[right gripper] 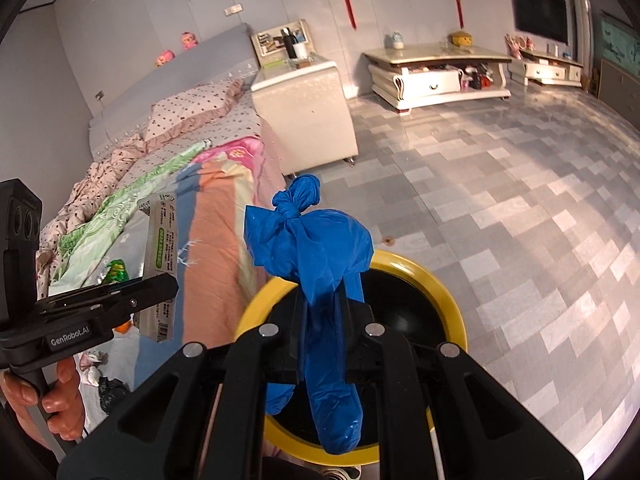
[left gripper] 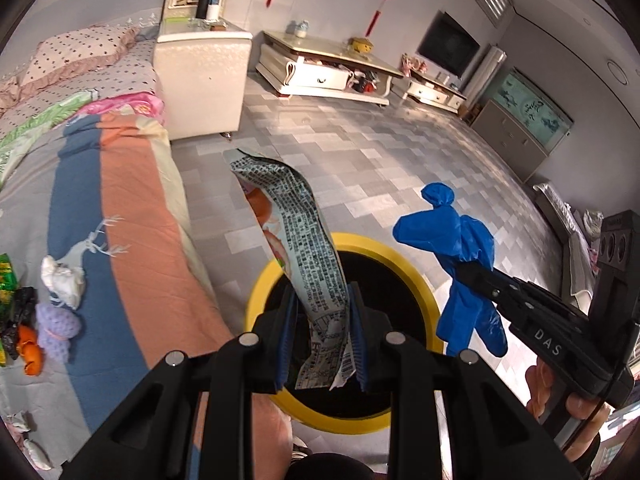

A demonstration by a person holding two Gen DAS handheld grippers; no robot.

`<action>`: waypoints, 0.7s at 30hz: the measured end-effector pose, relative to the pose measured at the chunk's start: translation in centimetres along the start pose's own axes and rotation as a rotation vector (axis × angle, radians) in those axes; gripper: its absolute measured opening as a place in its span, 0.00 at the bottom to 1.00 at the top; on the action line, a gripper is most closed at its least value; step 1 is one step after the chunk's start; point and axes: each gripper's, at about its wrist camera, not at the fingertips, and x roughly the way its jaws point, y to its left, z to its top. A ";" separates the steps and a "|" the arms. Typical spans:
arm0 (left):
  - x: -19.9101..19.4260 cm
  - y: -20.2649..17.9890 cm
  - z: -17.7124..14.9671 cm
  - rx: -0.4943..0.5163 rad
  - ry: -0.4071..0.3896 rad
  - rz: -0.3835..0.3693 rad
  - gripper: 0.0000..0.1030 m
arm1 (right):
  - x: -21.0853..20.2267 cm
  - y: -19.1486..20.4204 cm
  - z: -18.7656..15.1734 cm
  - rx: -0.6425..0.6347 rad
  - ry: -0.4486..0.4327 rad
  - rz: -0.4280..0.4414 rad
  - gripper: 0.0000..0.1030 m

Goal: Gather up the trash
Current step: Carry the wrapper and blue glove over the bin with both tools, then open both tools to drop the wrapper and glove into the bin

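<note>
My left gripper is shut on a crumpled printed snack wrapper, which stands up from the jaws over the yellow-rimmed black bin on the floor beside the bed. My right gripper is shut on a knotted blue plastic bag, also held above the bin. In the left wrist view the right gripper comes in from the right with the blue bag. The left gripper with the wrapper shows at the left of the right wrist view.
More trash lies on the bed: a white tissue wad, a purple knitted thing, black scraps, orange peel, a green wrapper. A white nightstand stands at the bed's end. Tiled floor stretches to low cabinets.
</note>
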 end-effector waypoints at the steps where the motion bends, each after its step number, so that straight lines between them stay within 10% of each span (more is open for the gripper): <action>1: 0.6 -0.2 -0.1 0.001 0.009 -0.007 0.23 | 0.5 -0.6 -0.2 0.007 0.010 -0.003 0.10; 13: 6.2 -0.5 -1.3 -0.006 0.096 -0.039 0.25 | 5.4 -4.4 -2.3 0.080 0.089 -0.021 0.12; 21: 5.8 0.3 -1.3 -0.018 0.080 -0.036 0.47 | 4.5 -3.8 -2.0 0.085 0.059 -0.055 0.37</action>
